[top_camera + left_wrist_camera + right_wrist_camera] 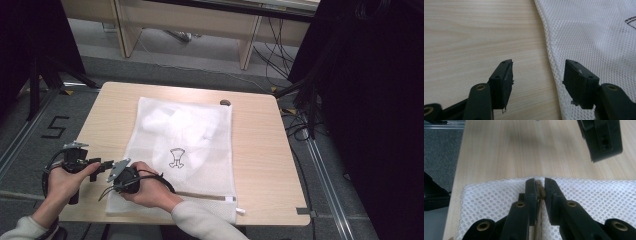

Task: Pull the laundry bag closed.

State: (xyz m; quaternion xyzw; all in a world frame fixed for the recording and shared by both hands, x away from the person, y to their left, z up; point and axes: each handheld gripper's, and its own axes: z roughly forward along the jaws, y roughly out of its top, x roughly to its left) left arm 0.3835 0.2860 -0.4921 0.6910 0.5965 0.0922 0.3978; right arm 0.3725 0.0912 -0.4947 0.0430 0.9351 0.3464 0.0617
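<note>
A white mesh laundry bag (200,150) with white cloth inside and a small black print lies flat on the wooden table (260,150). Its zipper (205,196) runs along the near edge. My right gripper (120,185) sits at the bag's near left corner. In the right gripper view the right gripper (539,182) is shut on the brown zipper pull (541,190) at the seam of the mesh bag (491,197). My left gripper (102,165) hovers just left of the bag. In its own view the left gripper (537,70) is open over the bare wood and the edge of the mesh bag (594,37).
A small dark object (225,102) lies at the table's far edge. The table's left edge (459,170) drops to grey floor close to the bag's corner. A jaw of the left gripper (602,140) hangs just beyond the right gripper. Bare wood lies right of the bag.
</note>
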